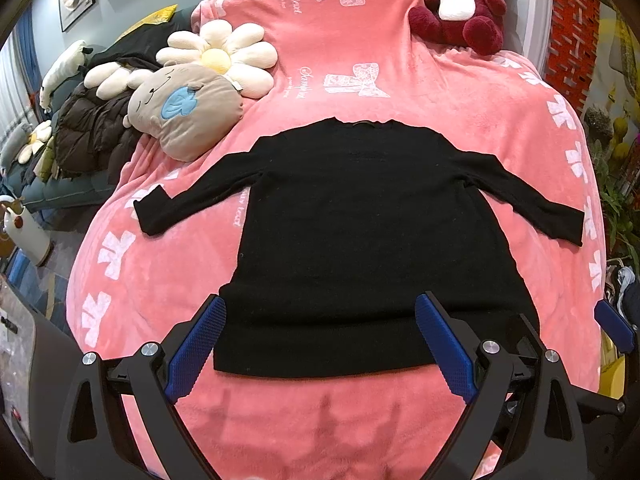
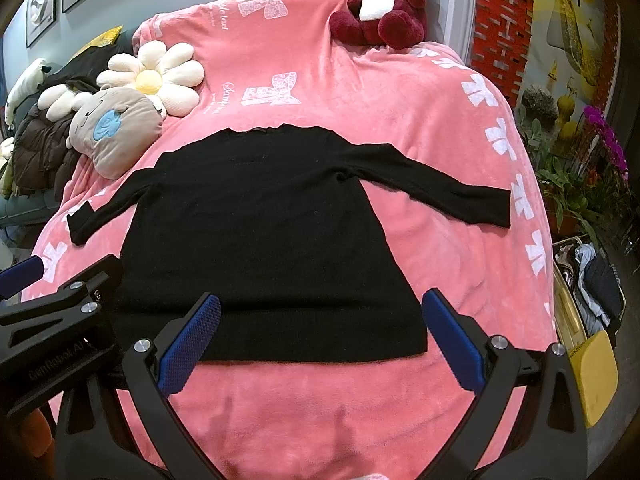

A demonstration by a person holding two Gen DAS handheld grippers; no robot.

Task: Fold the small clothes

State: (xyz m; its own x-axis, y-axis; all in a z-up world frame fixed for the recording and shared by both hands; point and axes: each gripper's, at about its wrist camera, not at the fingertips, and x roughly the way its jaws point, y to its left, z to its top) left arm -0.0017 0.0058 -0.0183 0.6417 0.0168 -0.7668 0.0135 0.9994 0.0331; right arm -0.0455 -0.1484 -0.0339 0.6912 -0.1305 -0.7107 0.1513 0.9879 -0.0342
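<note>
Fingers of our left gripper point(image 1: 320, 344) stand spread wide, holding nothing, with the hem of the black sweater point(image 1: 368, 232) lying between and just ahead of them. Fingers of our right gripper point(image 2: 320, 340) are likewise spread and empty, bracketing the right half of the same hem; its right fingertip sits just beside the hem corner. In the right wrist view the left gripper shows at the lower left, near the sweater's left hem corner.

The sweater lies flat and face-down or face-up (cannot tell which) on the pink blanket point(image 1: 360, 60) covering the bed, neckline away from the fingers, left sleeve point(image 1: 192, 204) and right sleeve point(image 1: 532, 204) both spread outward. No fold appears made yet.

Judgement: the step in hand is the first fold. To do it well, we should take each sleeve near the cuff, pinch only the sleeve layer, and lay it across the body without dragging the torso. The plush blanket may grip the knit, so lift before moving. The plush pillow point(image 1: 188, 112) lies well beyond the left fingers, near the left sleeve; keep clear.
</note>
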